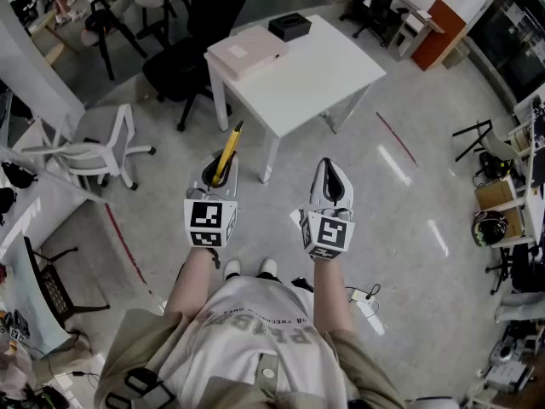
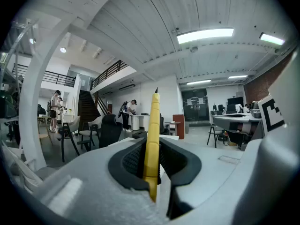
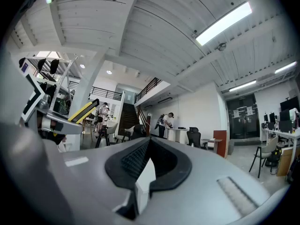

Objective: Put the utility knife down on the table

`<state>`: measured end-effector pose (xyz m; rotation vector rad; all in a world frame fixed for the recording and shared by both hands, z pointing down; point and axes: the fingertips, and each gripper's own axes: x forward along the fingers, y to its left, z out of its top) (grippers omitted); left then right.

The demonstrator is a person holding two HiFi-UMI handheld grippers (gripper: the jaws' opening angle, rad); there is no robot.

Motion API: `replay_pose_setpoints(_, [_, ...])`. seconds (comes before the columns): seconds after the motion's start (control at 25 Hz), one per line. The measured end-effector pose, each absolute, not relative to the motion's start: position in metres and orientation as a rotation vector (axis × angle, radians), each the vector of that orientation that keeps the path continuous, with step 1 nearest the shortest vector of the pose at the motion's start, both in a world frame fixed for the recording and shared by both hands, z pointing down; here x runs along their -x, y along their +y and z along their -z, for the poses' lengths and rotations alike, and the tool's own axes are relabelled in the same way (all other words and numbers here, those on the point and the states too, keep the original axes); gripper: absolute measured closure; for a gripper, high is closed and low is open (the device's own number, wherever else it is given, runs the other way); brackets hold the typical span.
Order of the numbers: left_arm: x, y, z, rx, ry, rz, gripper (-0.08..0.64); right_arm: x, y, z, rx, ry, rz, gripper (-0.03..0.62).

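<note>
A yellow utility knife (image 1: pixel 226 154) sticks forward out of my left gripper (image 1: pixel 216 170), which is shut on it. In the left gripper view the knife (image 2: pixel 152 139) stands edge-on between the black pads, its tip pointing away. My right gripper (image 1: pixel 331 183) is shut with nothing in it; in the right gripper view its jaws (image 3: pixel 149 159) meet, and the knife (image 3: pixel 83 110) shows at the left. The white table (image 1: pixel 319 71) stands ahead of both grippers, some way off. Both grippers are held level over the floor.
A pale flat box (image 1: pixel 247 51) and a black box (image 1: pixel 289 26) lie on the table's far left part. A black office chair (image 1: pixel 183 62) stands left of the table, a white chair (image 1: pixel 94 147) further left. A cable (image 1: pixel 364 296) lies on the floor by the person's feet.
</note>
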<state>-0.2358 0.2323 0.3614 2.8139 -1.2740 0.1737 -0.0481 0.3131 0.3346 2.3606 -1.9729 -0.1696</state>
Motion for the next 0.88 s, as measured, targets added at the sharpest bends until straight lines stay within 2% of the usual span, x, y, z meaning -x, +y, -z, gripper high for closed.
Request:
replay_pose_setpoints(0.48, [0.235,0.234,-0.367,-2.810,-1.273,-0.197,0.503,0.052,0.314,-0.348,-2.302,-1.971,0.164,0.594])
replay_pose_setpoints(0.76, [0.233,0.236,-0.370,-2.802,-1.285,-0.212,0.503,0.043,0.317,-0.355,-2.353,-2.078,0.044,0.591])
replay_pose_setpoints(0.8, [0.234,0.236,-0.370,-2.800,-1.289,-0.211,0.503,0.042,0.318,-0.357,-2.355,-2.079,0.027,0.567])
replay_pose_setpoints(0.84, [0.234,0.236,-0.370,-2.797,-1.293,-0.211,0.503,0.040,0.318,-0.358,-2.352,-2.085,0.011,0.484])
replay_pose_setpoints(0.88, [0.235,0.235,-0.371,-2.794,-1.297,-0.212,0.503,0.039,0.318,-0.360,-2.351,-2.094,-0.004,0.443])
